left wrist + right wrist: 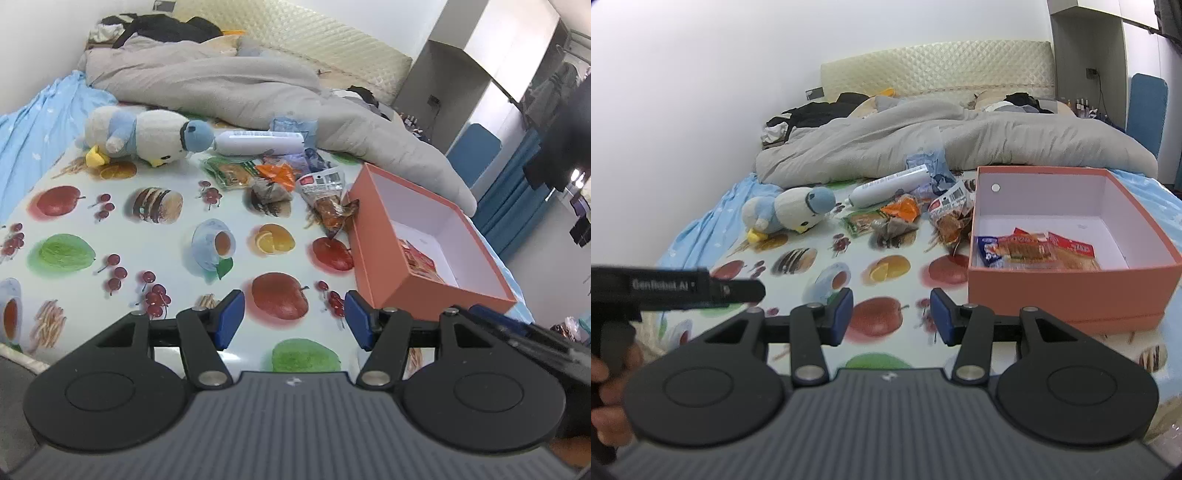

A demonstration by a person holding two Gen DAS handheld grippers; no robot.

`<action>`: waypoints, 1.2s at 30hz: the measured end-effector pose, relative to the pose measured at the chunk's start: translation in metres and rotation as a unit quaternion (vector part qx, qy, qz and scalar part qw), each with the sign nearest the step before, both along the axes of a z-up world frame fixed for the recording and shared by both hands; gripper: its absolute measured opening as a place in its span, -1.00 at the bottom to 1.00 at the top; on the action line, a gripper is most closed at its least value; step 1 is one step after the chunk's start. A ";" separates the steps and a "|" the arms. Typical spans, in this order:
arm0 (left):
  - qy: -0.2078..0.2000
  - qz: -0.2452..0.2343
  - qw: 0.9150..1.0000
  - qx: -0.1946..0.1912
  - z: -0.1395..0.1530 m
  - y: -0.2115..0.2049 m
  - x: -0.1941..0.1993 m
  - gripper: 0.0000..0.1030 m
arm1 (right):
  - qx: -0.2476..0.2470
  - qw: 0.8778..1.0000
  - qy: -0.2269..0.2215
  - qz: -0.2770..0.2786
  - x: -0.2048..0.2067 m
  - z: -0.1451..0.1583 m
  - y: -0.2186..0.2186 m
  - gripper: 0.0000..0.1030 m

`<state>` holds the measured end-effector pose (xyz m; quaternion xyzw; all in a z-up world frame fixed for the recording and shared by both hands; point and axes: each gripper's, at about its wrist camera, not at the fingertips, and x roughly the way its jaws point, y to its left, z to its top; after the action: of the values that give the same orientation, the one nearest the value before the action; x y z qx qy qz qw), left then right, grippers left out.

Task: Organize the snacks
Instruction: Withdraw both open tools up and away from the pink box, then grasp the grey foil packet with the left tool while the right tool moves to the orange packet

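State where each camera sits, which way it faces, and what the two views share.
Left wrist: on the left gripper, looking across the fruit-print cloth toward the snack pile; its open jaws show.
Right wrist: on the right gripper, facing the headboard; open jaws, a hand at left.
Shared: orange box, plush toy.

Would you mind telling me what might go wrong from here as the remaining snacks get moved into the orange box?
1. The loose snack pile is crowded and overlapping, so a grab may drag a neighbour along.
2. The brown snack packet lies against the orange box wall; reaching for it could shove the box across the smooth printed sheet.
3. The plush toy and white tube sit close by and might get bumped.
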<state>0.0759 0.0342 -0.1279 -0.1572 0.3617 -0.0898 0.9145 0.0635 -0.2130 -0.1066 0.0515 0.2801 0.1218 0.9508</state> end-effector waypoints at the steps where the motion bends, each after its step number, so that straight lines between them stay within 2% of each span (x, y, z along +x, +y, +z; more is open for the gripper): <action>1: 0.002 0.001 1.000 0.000 -0.003 0.001 0.006 0.27 | 0.004 1.000 0.000 0.001 0.006 0.000 0.000 -0.04; 12: 0.011 0.006 1.000 -0.013 -0.053 0.012 0.101 0.27 | 0.014 1.000 -0.003 0.010 0.097 -0.009 0.017 -0.04; 18: 0.009 0.003 1.000 -0.025 -0.081 0.018 0.163 0.27 | 0.019 0.999 0.023 0.010 0.166 -0.023 0.024 -0.04; 21: 0.010 -0.014 0.999 -0.033 -0.095 0.019 0.192 0.27 | 0.019 0.999 0.038 0.013 0.197 -0.030 0.029 -0.04; 25: 0.009 -0.043 0.999 -0.018 -0.113 0.015 0.228 0.27 | 0.019 0.998 0.055 0.025 0.238 -0.037 0.037 -0.04; 30: 0.013 -0.058 0.998 -0.020 -0.136 0.016 0.265 0.27 | 0.010 0.997 0.075 0.030 0.287 -0.049 0.048 -0.04; 32: 0.013 -0.067 0.998 -0.017 -0.143 0.014 0.278 0.27 | 0.015 0.996 0.088 0.020 0.307 -0.054 0.049 0.08; 36: 0.019 -0.093 0.995 -0.031 -0.158 0.007 0.302 0.34 | 0.025 0.993 0.117 0.013 0.344 -0.068 0.049 0.18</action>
<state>0.3779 0.0417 -0.2855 -0.1527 0.3895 -0.1824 0.8898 0.4076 -0.1641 -0.1748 0.0858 0.3867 0.1340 0.9084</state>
